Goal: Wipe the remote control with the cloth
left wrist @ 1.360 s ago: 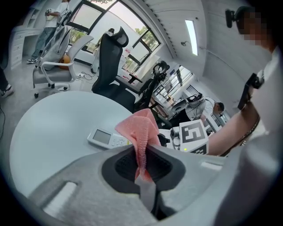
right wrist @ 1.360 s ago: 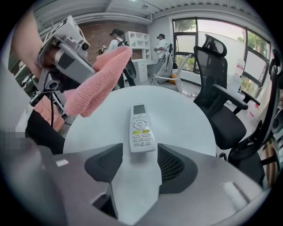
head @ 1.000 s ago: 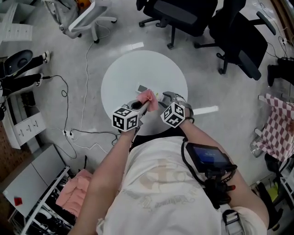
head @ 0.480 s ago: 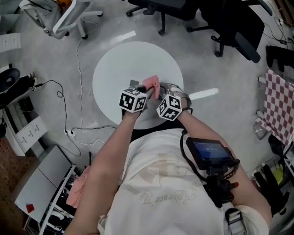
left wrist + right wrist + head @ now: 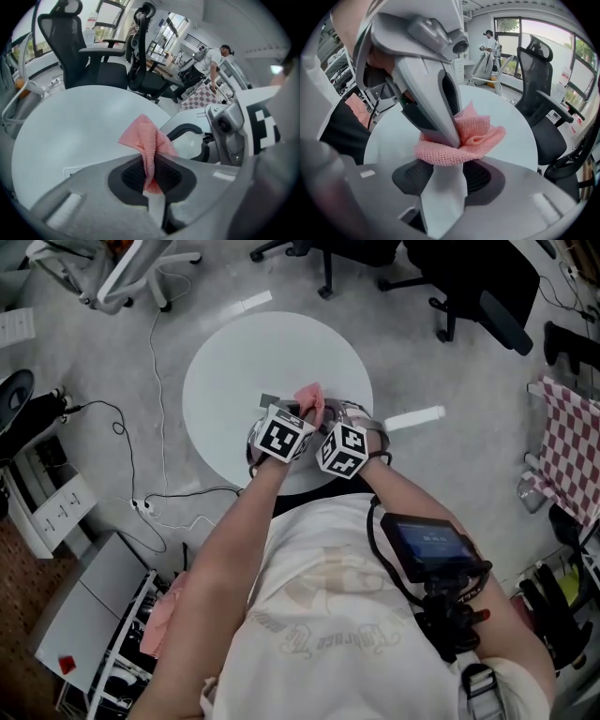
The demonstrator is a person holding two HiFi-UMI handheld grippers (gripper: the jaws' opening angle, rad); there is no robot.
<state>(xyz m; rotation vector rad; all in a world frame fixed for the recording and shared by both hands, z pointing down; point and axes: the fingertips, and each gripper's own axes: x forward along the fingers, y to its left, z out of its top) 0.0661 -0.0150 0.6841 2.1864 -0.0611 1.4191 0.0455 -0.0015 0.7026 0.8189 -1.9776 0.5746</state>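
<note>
A pink cloth (image 5: 146, 139) is pinched between the jaws of my left gripper (image 5: 150, 165), which is shut on it. My right gripper (image 5: 445, 177) is shut on a pale, flat remote control (image 5: 442, 199) that sticks up between its pads. The cloth (image 5: 474, 135) lies folded on the remote's upper end, and the left gripper's fingers (image 5: 429, 96) press it there from above. In the head view both grippers meet over the near edge of the round white table (image 5: 244, 357), with the cloth (image 5: 310, 396) showing just beyond the marker cubes.
A small grey flat thing (image 5: 270, 399) lies on the table beside the left gripper. Black office chairs (image 5: 487, 287) stand beyond the table, a white chair (image 5: 122, 268) at far left. A cable (image 5: 155, 381) runs across the floor on the left. A checked cloth (image 5: 572, 446) hangs at right.
My left gripper has come down and rolled, bringing the cloth onto the remote beside the right gripper. The right gripper has kept still.
</note>
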